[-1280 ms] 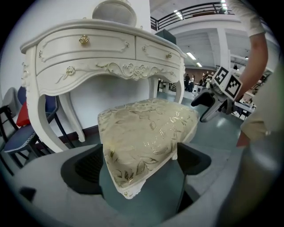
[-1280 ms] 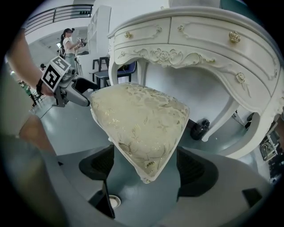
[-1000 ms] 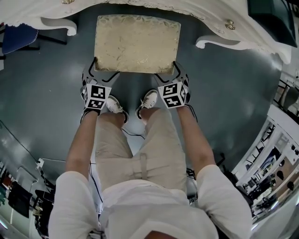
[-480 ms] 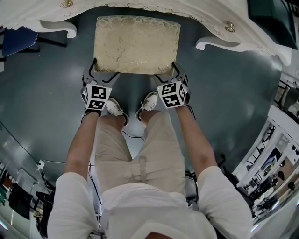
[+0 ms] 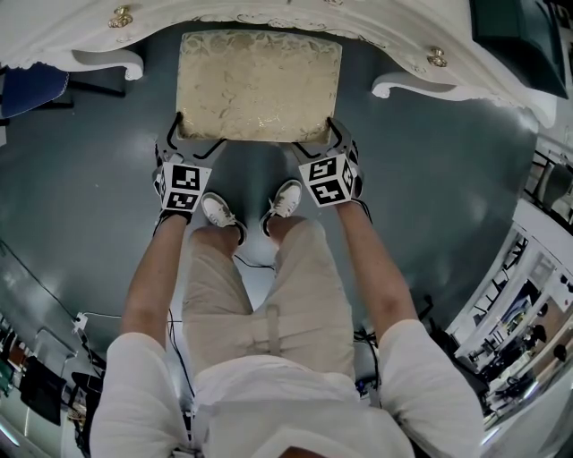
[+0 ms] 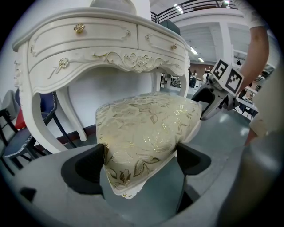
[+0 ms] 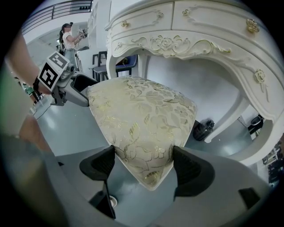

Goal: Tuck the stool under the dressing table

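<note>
The stool [image 5: 259, 86] has a cream cushion with gold leaf pattern and stands on the grey floor, its far edge at the front of the white dressing table [image 5: 295, 16]. My left gripper [image 5: 191, 139] is shut on the stool's near left corner [image 6: 133, 159]. My right gripper [image 5: 320, 139] is shut on the near right corner [image 7: 148, 155]. In the left gripper view the carved table front [image 6: 106, 48] and its knee space lie just beyond the cushion. The right gripper view shows the same arch [image 7: 186, 40] above the seat.
The table's curved white legs [image 5: 121, 61] [image 5: 398, 85] stand at either side of the stool. A blue chair [image 5: 31, 88] sits at the far left. The person's feet [image 5: 251, 210] are just behind the stool. Shelving [image 5: 528, 295] lines the right side.
The stool has slid a little farther toward the dressing table, with both grippers still clamped on its near corners. The feet have stepped slightly forward.
</note>
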`<state>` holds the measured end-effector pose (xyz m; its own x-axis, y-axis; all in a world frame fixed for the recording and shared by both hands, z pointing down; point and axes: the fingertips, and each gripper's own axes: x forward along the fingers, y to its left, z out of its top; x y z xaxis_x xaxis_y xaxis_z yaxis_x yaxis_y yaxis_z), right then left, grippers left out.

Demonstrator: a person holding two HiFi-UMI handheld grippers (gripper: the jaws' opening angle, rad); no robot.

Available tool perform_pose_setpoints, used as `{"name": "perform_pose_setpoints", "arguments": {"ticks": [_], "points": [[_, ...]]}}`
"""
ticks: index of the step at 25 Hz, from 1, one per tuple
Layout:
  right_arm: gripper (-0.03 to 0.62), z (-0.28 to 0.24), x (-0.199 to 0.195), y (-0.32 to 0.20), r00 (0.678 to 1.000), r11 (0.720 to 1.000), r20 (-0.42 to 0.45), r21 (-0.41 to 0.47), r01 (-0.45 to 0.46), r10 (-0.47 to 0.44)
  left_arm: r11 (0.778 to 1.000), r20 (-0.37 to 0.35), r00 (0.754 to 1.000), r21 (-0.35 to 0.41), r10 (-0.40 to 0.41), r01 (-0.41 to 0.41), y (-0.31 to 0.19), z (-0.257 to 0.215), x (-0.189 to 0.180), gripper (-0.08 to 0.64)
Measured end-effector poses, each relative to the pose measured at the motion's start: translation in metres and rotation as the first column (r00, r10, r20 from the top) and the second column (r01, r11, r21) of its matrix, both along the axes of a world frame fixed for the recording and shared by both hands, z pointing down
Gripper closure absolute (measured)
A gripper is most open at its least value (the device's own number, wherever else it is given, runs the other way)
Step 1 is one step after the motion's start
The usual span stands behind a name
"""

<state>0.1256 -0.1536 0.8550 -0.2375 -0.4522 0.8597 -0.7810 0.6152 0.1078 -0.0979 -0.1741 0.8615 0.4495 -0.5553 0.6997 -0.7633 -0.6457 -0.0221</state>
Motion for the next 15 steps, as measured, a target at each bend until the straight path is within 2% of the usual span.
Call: {"name": "perform_pose_setpoints", "arguments": {"ticks": [15], "points": [[0.178,0.000,0.001,-0.020,1.000,1.000,0.004,0.012,0.002,-0.002,1.000,-0.004,1.000,0.000,0.000,0.000,-0.020,0.000,0.001,0.046]]}}
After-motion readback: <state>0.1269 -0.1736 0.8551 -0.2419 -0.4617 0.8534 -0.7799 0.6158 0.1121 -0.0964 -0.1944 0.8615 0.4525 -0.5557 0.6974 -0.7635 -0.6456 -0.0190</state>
